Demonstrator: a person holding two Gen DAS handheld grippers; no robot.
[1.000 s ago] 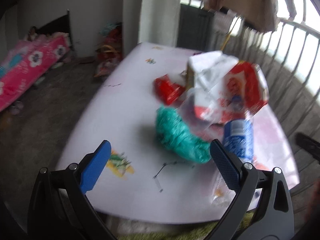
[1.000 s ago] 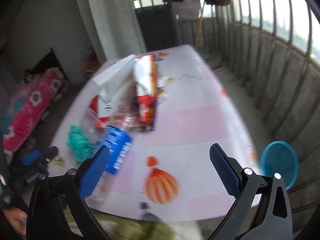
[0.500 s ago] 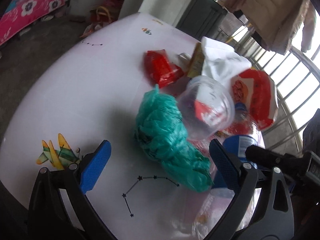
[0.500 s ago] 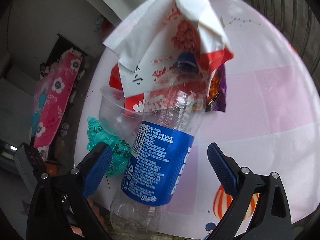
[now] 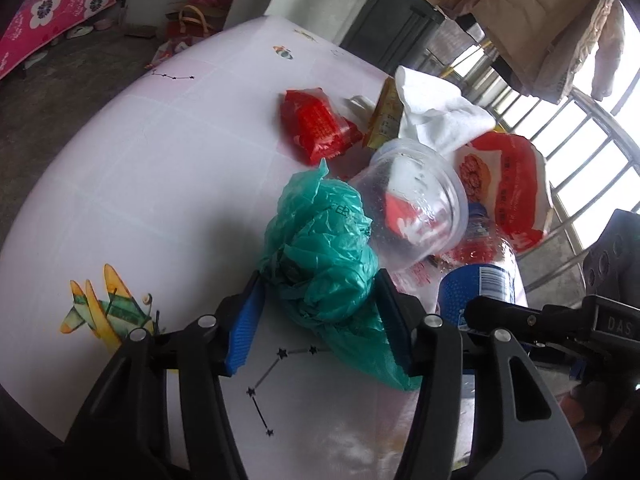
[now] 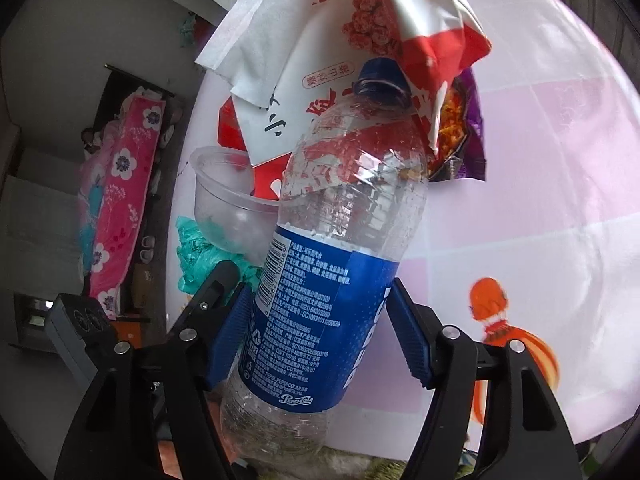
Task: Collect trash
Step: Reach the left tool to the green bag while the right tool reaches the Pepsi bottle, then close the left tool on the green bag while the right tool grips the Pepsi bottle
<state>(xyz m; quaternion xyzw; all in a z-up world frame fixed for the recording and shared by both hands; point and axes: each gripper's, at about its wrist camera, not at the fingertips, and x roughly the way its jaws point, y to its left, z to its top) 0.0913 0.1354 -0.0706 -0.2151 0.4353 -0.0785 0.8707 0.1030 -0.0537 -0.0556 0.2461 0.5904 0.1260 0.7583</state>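
My left gripper [image 5: 320, 320] is shut on a crumpled green plastic bag [image 5: 320, 256] lying on the white table [image 5: 120, 168]. My right gripper [image 6: 320, 332] is shut on an empty clear Pepsi bottle [image 6: 332, 256] with a blue label, also seen in the left wrist view [image 5: 480, 284]. A clear plastic cup [image 5: 416, 208] lies on its side against the bag. Behind lie a red snack packet [image 5: 316, 124], a white tissue [image 5: 436, 112] and a red-and-white snack bag [image 5: 504, 184]. A purple wrapper [image 6: 460, 136] lies beyond the bottle.
The table carries cartoon prints: a plane [image 5: 104, 312] near its front edge, an orange figure [image 6: 504, 332] at right. A pink flowered mattress [image 6: 120, 196] lies on the floor to the left. Balcony railing [image 5: 592, 160] and hanging clothes [image 5: 540, 32] stand behind the table.
Both grippers moved in toward the pile and closed: the left one onto the green bag, the right one onto the Pepsi bottle. Both were wide open half a second ago.
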